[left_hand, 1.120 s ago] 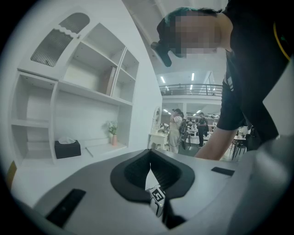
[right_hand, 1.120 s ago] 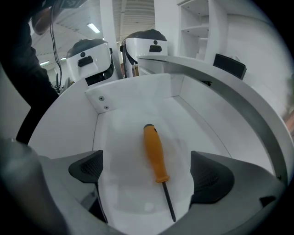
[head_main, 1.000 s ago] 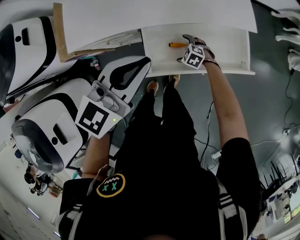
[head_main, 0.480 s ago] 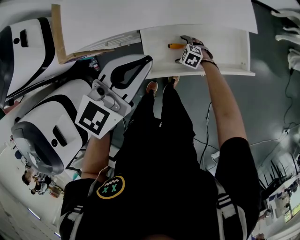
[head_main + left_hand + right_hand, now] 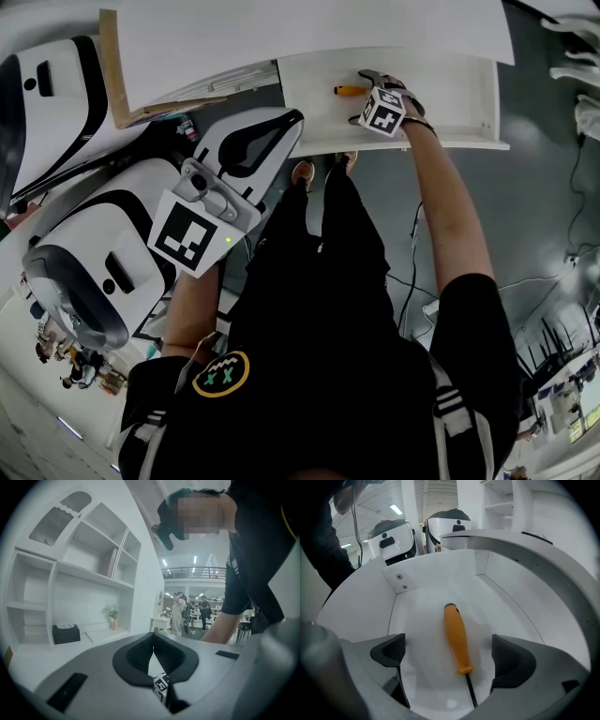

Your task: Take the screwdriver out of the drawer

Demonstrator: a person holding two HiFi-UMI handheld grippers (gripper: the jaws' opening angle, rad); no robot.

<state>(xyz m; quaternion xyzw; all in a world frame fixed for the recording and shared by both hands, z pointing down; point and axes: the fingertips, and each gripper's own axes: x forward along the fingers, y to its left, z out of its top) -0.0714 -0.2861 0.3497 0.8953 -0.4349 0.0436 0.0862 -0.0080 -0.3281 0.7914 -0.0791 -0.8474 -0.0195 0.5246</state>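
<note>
Right gripper [image 5: 361, 97] has edged left inside the drawer [image 5: 450, 89], jaws apart astride the orange screwdriver [image 5: 456, 637]. Best to lower, centre on the handle, then close. Left gripper [image 5: 153, 649] idle, jaws together.

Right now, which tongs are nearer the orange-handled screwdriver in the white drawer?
Right. The right tongs hang open astride the orange-handled screwdriver; the left tongs, shut, are outside the white drawer.
</note>
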